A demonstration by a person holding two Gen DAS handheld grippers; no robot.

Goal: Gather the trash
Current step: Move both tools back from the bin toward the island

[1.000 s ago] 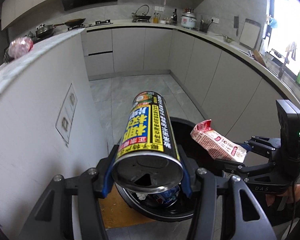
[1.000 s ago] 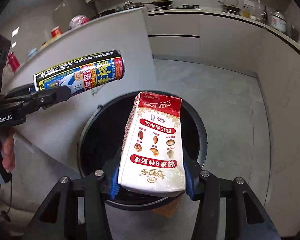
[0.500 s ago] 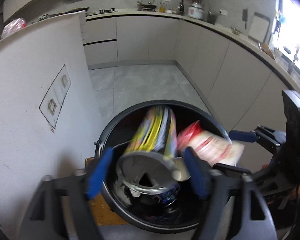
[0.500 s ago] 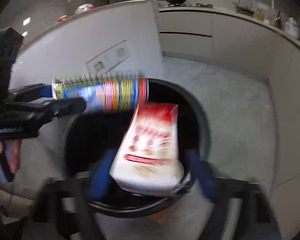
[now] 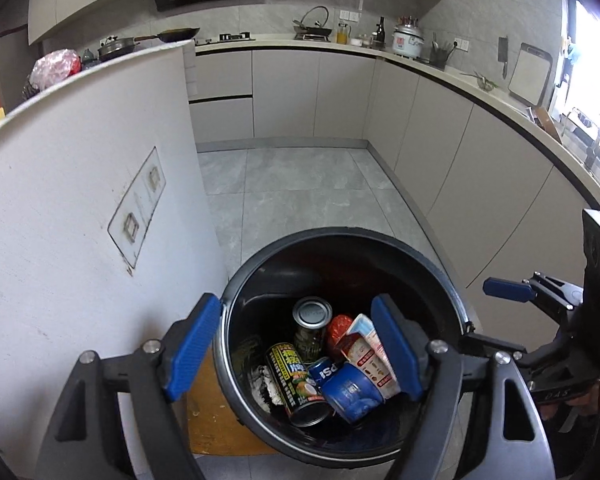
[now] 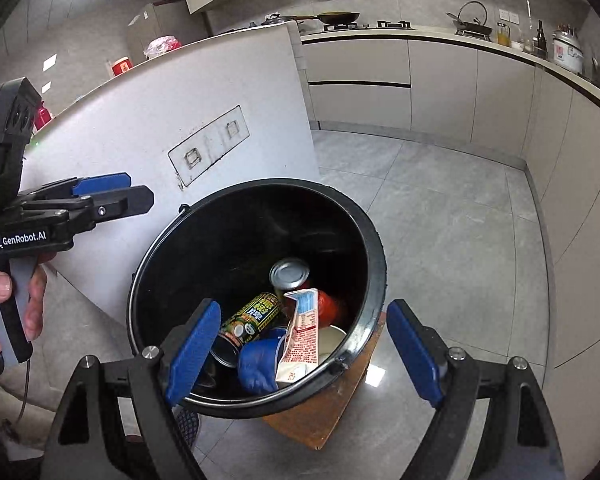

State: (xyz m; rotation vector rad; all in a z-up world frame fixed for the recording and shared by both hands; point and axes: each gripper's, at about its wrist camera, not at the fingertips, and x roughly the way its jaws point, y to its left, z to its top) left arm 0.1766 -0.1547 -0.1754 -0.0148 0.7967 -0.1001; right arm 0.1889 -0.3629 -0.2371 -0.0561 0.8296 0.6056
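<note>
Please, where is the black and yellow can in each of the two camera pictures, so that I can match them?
Left wrist view: the black and yellow can lies in the black bin, low and centre, left of the blue can.
Right wrist view: the same can lies in the bin, lower centre, above the blue can.
Shared landmark: the upright silver-topped can behind it.

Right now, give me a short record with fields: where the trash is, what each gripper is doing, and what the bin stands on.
bin: round black bucket, on a brown board on the grey tile floor
contents: yellow-and-black printed can, white-and-red milk carton, crushed blue can, upright silver-topped can
left gripper: jaws open, nothing between them, above the bucket
right gripper: jaws open, nothing between them, above the bucket
</note>
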